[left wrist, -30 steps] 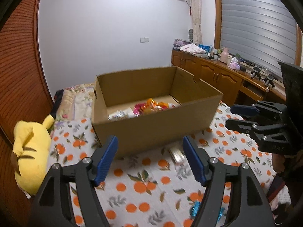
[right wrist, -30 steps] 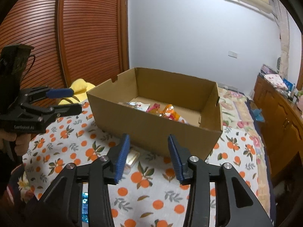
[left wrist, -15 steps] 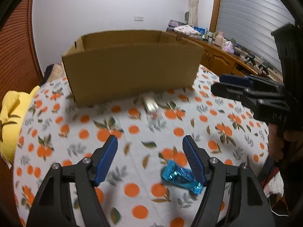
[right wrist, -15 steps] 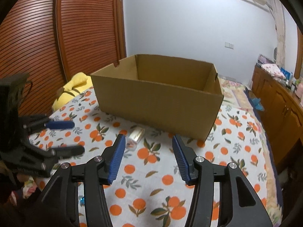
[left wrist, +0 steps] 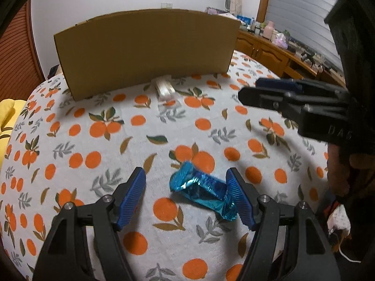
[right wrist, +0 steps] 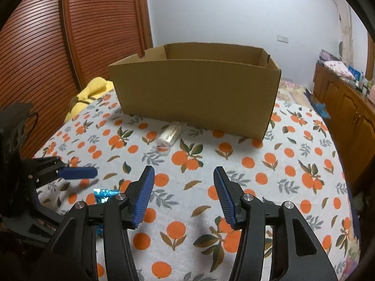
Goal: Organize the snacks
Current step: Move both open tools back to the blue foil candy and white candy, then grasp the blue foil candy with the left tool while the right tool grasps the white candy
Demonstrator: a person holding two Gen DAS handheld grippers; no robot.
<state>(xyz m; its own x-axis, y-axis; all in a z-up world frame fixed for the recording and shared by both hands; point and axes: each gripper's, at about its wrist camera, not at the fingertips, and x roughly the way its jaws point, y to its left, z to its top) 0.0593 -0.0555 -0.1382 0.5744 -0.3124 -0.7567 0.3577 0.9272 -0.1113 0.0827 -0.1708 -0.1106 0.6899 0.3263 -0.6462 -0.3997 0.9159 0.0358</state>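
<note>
Blue wrapper (left wrist: 203, 192) unobstructed only from left wrist.

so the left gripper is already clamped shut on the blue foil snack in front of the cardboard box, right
Not quite. The left gripper is open: in the left wrist view the blue foil snack lies on the orange-print cloth between its fingers, with a clear gap to the left one. It does lie in front of the cardboard box.
</note>
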